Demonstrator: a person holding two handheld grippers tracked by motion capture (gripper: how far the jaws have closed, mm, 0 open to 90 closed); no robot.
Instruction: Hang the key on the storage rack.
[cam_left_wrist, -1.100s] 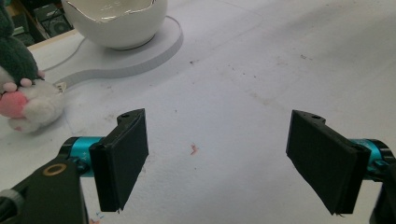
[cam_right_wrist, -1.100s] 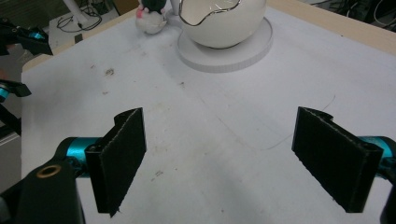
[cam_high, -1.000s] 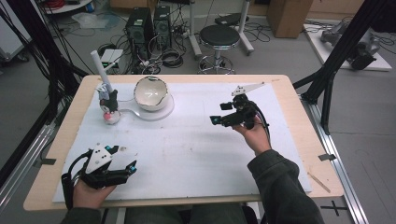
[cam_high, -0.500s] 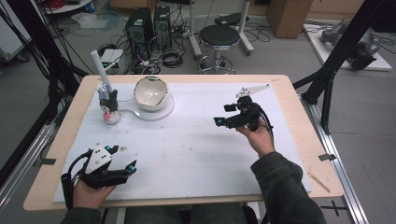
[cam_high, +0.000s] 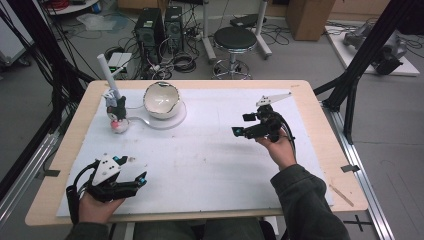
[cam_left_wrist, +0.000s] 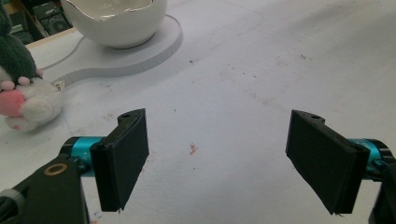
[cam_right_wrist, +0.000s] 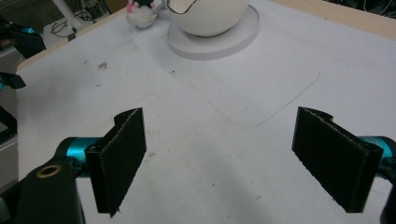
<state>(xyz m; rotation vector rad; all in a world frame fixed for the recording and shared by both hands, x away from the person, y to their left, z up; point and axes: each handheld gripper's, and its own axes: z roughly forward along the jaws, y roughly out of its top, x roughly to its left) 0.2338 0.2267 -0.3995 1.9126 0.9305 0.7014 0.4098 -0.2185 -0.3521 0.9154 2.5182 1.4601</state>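
Left gripper (cam_high: 131, 176) is sitting at the near left corner of the white mat (cam_high: 210, 150), jaws spread wide, gripping nothing. In the left gripper view its flat black pads (cam_left_wrist: 122, 156) are hanging over bare, lightly stained mat. Right gripper (cam_high: 245, 126) is hovering above the mat's right half, jaws likewise spread wide and empty; its pads (cam_right_wrist: 119, 156) are showing a rough, fibrous edge. A glossy white eggshell-shaped bowl (cam_high: 161, 99) with a jagged rim is standing on a round white base (cam_high: 175, 118) at the far left. Just beside it, a small plush toy (cam_high: 118, 114), dark green, white and pink, is sitting below a white tube (cam_high: 109, 75).
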